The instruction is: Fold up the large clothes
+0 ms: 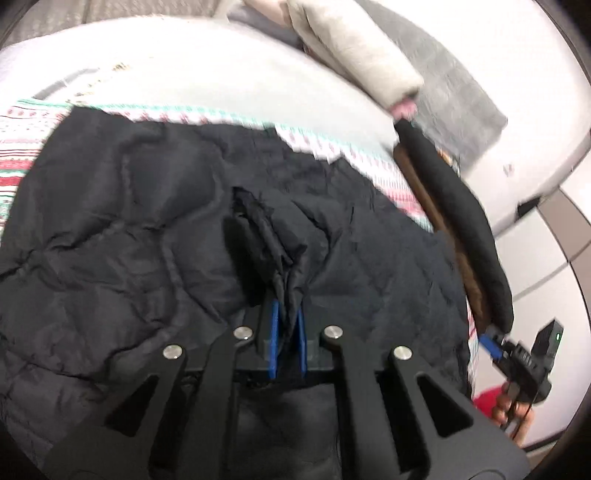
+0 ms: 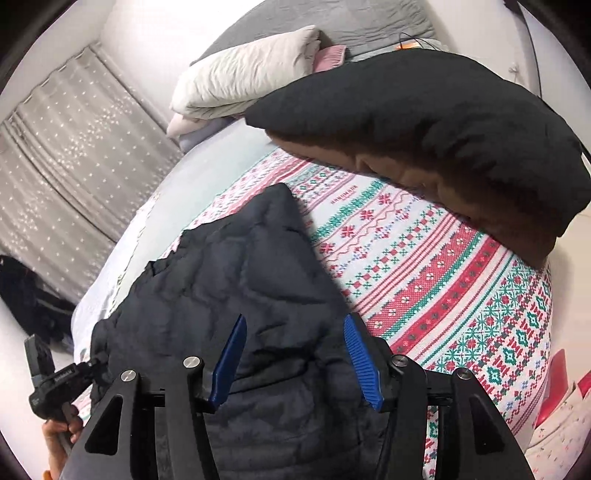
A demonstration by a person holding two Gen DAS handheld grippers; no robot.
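A black quilted jacket (image 1: 129, 221) lies spread on a bed over a red, green and white patterned blanket (image 2: 443, 280). In the left wrist view my left gripper (image 1: 288, 314) is shut on a bunched fold of the jacket, which sticks up between the blue pads (image 1: 274, 332). In the right wrist view my right gripper (image 2: 295, 321) hovers over the jacket (image 2: 240, 266) near its right edge. Its blue pads (image 2: 360, 362) stand well apart and press on nothing. Each gripper shows in the other's view, held by a hand: the right gripper (image 1: 524, 354), the left gripper (image 2: 62, 380).
A black and brown padded garment (image 2: 443, 129) lies across the blanket's far right. Folded beige bedding (image 2: 251, 70) sits at the head of the bed on a grey cover (image 2: 332, 22). A starry grey curtain (image 2: 55, 147) hangs left, with a dark bag (image 2: 26, 295) on the floor.
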